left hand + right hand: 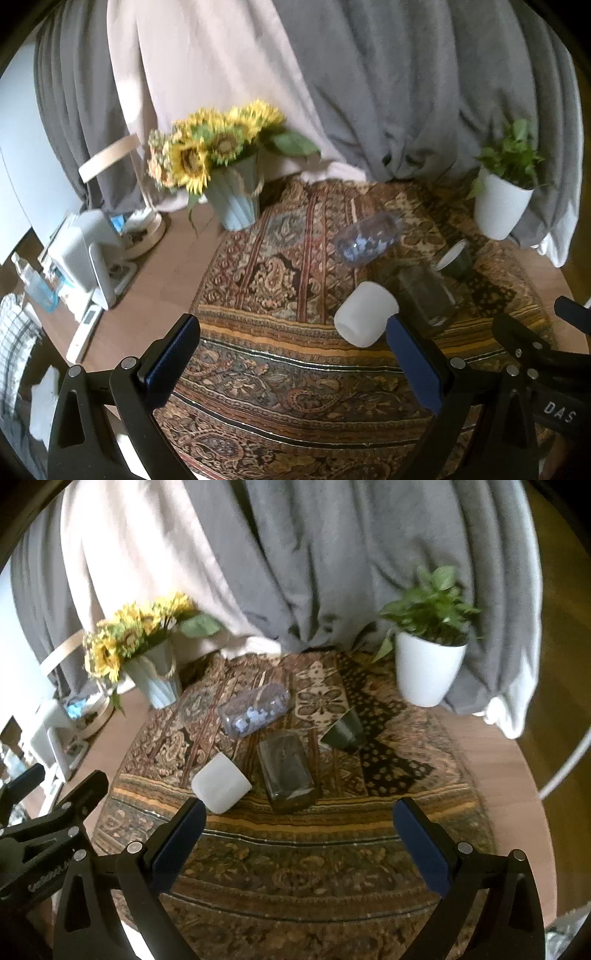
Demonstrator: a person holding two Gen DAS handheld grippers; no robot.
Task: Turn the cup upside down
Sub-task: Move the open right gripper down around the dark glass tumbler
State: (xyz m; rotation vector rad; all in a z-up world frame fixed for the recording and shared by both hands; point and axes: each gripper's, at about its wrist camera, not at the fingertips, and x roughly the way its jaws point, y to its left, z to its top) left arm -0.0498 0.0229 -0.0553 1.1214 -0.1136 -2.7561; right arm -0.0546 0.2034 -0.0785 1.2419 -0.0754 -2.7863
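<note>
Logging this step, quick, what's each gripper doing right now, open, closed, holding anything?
Left gripper: open, holding nothing.
Right gripper: open, holding nothing.

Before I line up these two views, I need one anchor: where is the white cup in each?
Left wrist: the white cup lies on its side right of centre, by that tool's right finger.
Right wrist: the white cup lies left of centre, above the left finger.
Shared landmark: the dark glass jar lying just right of it.
</note>
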